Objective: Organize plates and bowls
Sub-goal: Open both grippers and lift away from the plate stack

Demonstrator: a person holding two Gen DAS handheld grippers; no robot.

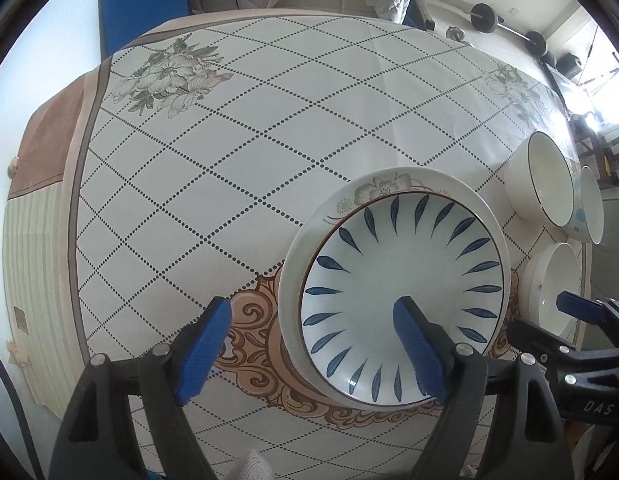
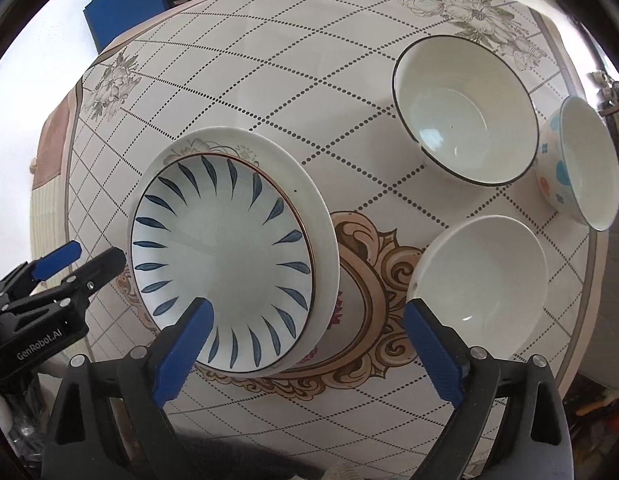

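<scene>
Both grippers hang above the table with their jaws wide apart and nothing between the pads. Seen from its own camera, the left gripper [image 1: 313, 344] straddles the rim of the plates at 9 o'clock, one finger over the cloth and one over the leaf plate. The right gripper [image 2: 309, 344] does the same at the stack's 4 o'clock side.

On the table [image 1: 229, 140] the blue-leaf plate [image 2: 221, 256] sits on top of the flowered plate [image 2: 309, 188], a little off centre toward 8 o'clock in the right view. Three bowls wait apart from it: the black-rimmed bowl [image 2: 465, 112] at 1 o'clock, the dotted bowl [image 2: 577, 160] just beside it at 2 o'clock, and the plain white bowl [image 2: 481, 276] near the stack at 3 o'clock.

I judge the plates are stacked and the bowls come next. To do it well, take one bowl by its rim with one finger inside and one outside, lift it straight, and lower it level into a larger bowl. The glazed rim is slippery, so close firmly before lifting and avoid knocking the neighbour bowl.
</scene>
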